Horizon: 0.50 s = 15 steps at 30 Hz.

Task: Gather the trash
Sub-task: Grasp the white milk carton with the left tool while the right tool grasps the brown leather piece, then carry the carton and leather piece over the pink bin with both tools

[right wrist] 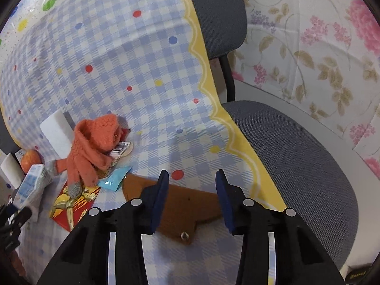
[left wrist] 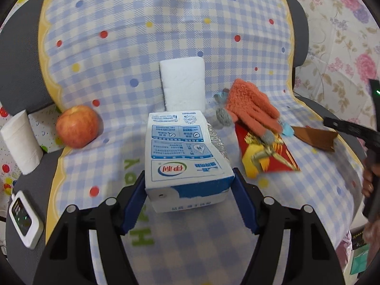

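Left gripper [left wrist: 189,185] clamps milk carton [left wrist: 185,152] | right gripper [right wrist: 192,178] spread over brown wallet [right wrist: 185,204]

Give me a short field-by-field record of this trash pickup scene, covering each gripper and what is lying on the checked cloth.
left gripper: shut on the blue and white milk carton
right gripper: open, above the brown leather pouch
surface: blue checked cloth over a chair
orange knitted glove: lying partly on the red and gold packet
red apple: left of carton
white foam block: behind carton
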Available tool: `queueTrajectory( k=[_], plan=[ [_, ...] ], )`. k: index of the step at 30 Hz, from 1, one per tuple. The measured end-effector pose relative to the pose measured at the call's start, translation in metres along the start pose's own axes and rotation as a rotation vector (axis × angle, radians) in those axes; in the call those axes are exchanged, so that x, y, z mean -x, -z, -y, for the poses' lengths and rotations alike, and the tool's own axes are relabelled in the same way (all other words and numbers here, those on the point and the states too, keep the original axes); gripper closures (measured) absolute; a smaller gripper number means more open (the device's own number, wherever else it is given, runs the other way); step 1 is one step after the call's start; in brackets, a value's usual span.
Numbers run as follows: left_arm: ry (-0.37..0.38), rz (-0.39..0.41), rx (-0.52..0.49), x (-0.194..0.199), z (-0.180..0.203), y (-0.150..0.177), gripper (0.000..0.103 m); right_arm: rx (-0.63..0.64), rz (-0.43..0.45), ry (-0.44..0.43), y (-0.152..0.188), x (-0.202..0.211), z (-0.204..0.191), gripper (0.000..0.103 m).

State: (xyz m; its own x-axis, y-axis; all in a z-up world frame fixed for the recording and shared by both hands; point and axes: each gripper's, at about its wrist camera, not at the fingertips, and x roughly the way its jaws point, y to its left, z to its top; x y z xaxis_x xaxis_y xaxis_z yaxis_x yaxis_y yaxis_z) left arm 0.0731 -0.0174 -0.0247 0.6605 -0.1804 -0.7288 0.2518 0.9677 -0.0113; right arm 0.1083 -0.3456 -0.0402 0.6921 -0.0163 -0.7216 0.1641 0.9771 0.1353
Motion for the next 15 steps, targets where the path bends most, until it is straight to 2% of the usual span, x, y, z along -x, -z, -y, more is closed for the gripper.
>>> queueTrajectory(
  k=[3, 7, 13, 15],
  plan=[
    [0.010, -0.004, 0.000, 0.001, 0.000, 0.006, 0.036, -0.003, -0.052, 0.012, -0.001, -0.016, 0.001, 0.073],
    [0.022, -0.001, 0.011, 0.003, -0.001, 0.008, 0.036, -0.028, -0.084, -0.017, 0.011, -0.002, 0.001, 0.074],
    [0.050, 0.003, 0.013, 0.010, -0.001, 0.012, 0.036, -0.011, -0.133, -0.135, 0.046, 0.037, -0.013, 0.069],
    [0.058, 0.003, 0.016, 0.012, -0.001, 0.014, 0.036, 0.013, -0.135, -0.186, 0.055, 0.048, -0.020, 0.058]
  ],
)
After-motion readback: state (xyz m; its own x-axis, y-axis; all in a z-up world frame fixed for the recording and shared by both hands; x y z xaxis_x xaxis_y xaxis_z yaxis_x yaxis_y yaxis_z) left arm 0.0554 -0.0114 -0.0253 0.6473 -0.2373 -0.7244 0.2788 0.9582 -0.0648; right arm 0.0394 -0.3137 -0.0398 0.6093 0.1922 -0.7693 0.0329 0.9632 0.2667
